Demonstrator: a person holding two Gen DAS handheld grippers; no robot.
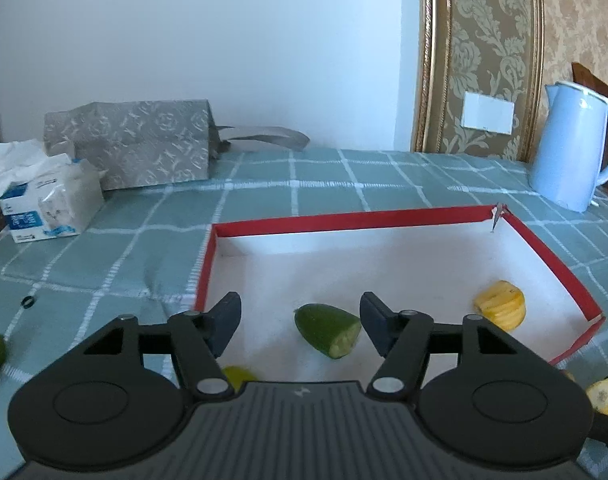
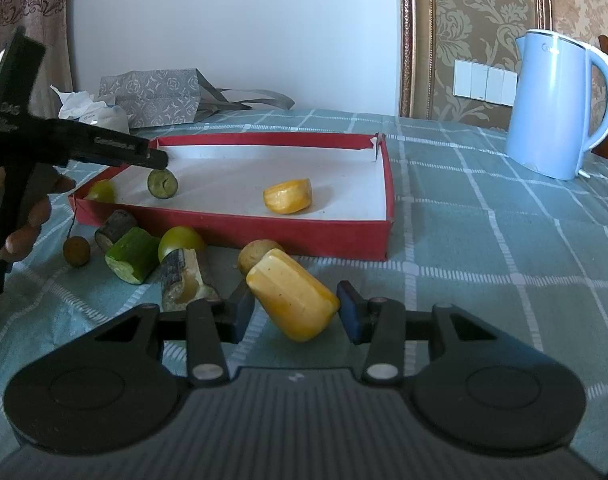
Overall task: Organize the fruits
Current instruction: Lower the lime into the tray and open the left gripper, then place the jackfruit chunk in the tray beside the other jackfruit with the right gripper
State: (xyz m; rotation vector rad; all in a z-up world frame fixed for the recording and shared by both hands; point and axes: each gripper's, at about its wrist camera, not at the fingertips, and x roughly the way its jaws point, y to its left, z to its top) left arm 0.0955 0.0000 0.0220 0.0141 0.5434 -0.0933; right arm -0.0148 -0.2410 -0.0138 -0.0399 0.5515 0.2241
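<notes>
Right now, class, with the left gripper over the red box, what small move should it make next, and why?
Probably draw the left gripper back out of the red box: its fingers stand apart, and the green fruit piece lies loose on the box floor between them, apparently delivered.

Left gripper (image 1: 300, 326): matte black body, ribbed grey centre panel with small white logo, round disc housing each side of tongs. Black linkage arms, silver pivot screws, dark blue-black pads on fingertips (image 1: 226, 320).

Right gripper (image 2: 291, 312): same build, same ribbed panel and logo; pads (image 2: 354, 316) look bluer.

Seen from right wrist view, left gripper has small white lettering on side. Hand (image 2: 22, 216) behind it: bare fingers, no sleeve visible.
</notes>
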